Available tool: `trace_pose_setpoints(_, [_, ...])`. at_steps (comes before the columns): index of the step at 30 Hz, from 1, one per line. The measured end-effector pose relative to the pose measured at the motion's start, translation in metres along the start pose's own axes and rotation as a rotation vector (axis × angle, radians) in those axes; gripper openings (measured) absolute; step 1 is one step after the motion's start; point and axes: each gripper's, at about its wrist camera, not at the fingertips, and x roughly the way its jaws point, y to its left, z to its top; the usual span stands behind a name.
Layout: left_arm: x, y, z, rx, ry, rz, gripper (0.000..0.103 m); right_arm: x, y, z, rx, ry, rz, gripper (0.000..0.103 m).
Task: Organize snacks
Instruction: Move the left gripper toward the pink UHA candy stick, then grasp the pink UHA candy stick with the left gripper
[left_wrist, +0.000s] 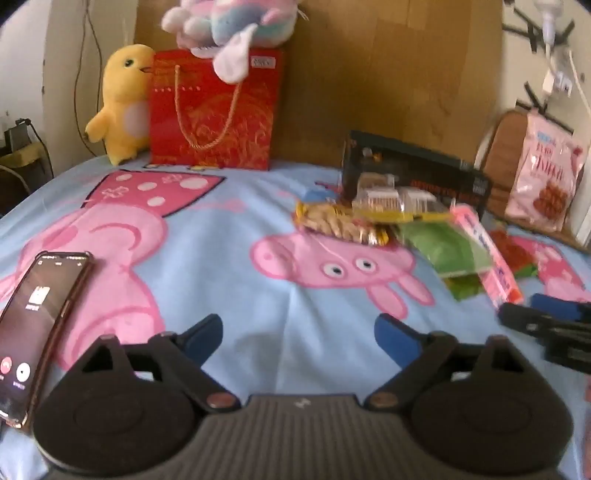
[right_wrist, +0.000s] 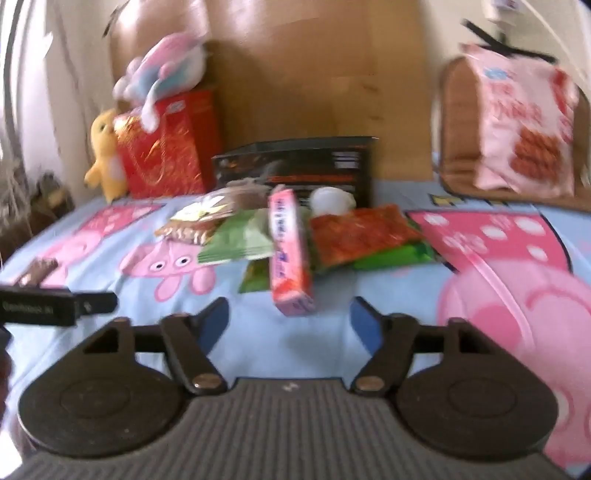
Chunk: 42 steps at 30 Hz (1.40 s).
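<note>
A heap of snacks lies on the blue cartoon-pig bedsheet (left_wrist: 236, 229). It holds a pink box (right_wrist: 288, 254), a green packet (right_wrist: 240, 240), a red packet (right_wrist: 362, 232), a gold-brown biscuit packet (left_wrist: 336, 221) and a clear wrapped pack (left_wrist: 395, 199). A black open box (right_wrist: 303, 166) stands behind the heap. My right gripper (right_wrist: 290, 321) is open, just short of the pink box, with nothing between its blue pads. My left gripper (left_wrist: 297, 336) is open wide over bare sheet, left of the heap. The right gripper's tip (left_wrist: 546, 314) shows at the left wrist view's right edge.
A phone (left_wrist: 37, 325) lies on the sheet at the left. A red gift bag (left_wrist: 214, 110), a yellow plush duck (left_wrist: 122, 103) and a pastel plush toy (left_wrist: 229, 22) stand against the cardboard headboard. A large pink snack bag (right_wrist: 524, 125) leans on a brown cushion at the right.
</note>
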Motion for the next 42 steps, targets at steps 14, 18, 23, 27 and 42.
trace_pose_setpoints(14, [0.006,-0.044,0.031,0.098,-0.031,-0.324,0.073,-0.054,-0.042,-0.023,-0.184,0.068,-0.021,0.031])
trace_pose_setpoints(18, [0.027,-0.083,0.034,0.122,0.047,-0.445,0.071,-0.081,-0.07,-0.028,-0.119,0.019,-0.188,0.048])
trace_pose_setpoints(23, [0.048,-0.113,0.027,0.122,0.191,-0.49,0.066,-0.087,-0.068,-0.037,-0.067,0.006,-0.141,0.048])
trace_pose_setpoints(27, [0.045,-0.121,0.015,0.123,0.218,-0.478,0.066,-0.08,-0.065,-0.042,-0.081,0.017,-0.121,0.049])
trace_pose_setpoints(42, [0.038,-0.12,0.057,0.102,0.18,-0.54,0.044,-0.059,-0.06,-0.002,-0.094,-0.081,-0.063,0.039])
